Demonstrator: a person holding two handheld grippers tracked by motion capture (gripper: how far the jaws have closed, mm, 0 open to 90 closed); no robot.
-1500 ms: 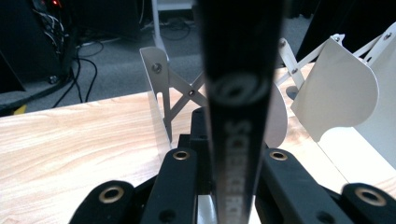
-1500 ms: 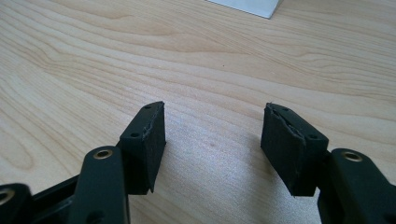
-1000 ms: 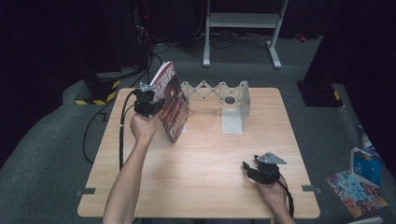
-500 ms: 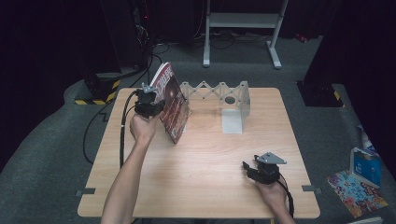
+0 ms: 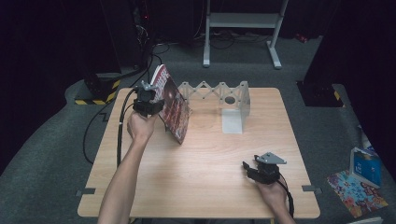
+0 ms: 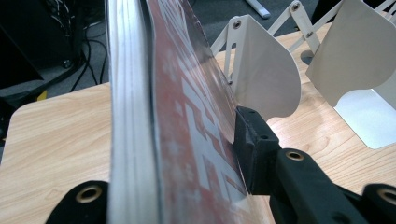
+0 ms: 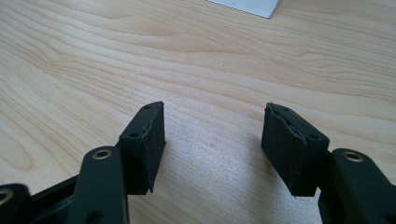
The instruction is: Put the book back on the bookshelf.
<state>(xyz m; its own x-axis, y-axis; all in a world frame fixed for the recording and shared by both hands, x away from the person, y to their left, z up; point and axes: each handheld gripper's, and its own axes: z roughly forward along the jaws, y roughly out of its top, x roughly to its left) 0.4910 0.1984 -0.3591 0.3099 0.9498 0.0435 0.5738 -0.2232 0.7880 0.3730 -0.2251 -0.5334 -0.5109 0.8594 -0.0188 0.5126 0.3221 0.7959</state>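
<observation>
Red magazine point(image 6: 187, 121) between left gripper point(image 6: 173, 186) jaws

Both hand-held grippers black: left point(image 5: 150, 103), right point(image 5: 254, 170). Grey triangular plate point(image 5: 271, 158) on right one. Black cables point(image 5: 120, 135) trail back. Brass screw eyelets point(image 7: 102, 153) in jaw arms. Forearms bare, sleeveless.

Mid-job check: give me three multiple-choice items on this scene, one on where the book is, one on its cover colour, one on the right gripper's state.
1. Where is the book?
A. flat at the table's near edge
B. held tilted in the left gripper, left of the white folding rack
C. on the floor

2. Its cover is mostly
A. red
B. green
C. yellow

3. The right gripper is
A. shut on the book
B. open and empty above the table
C. holding the rack

Answers: 1 B, both jaws clamp it; 2 A, red with pale lettering; 3 B, bare wood shows between its jaws.
</observation>
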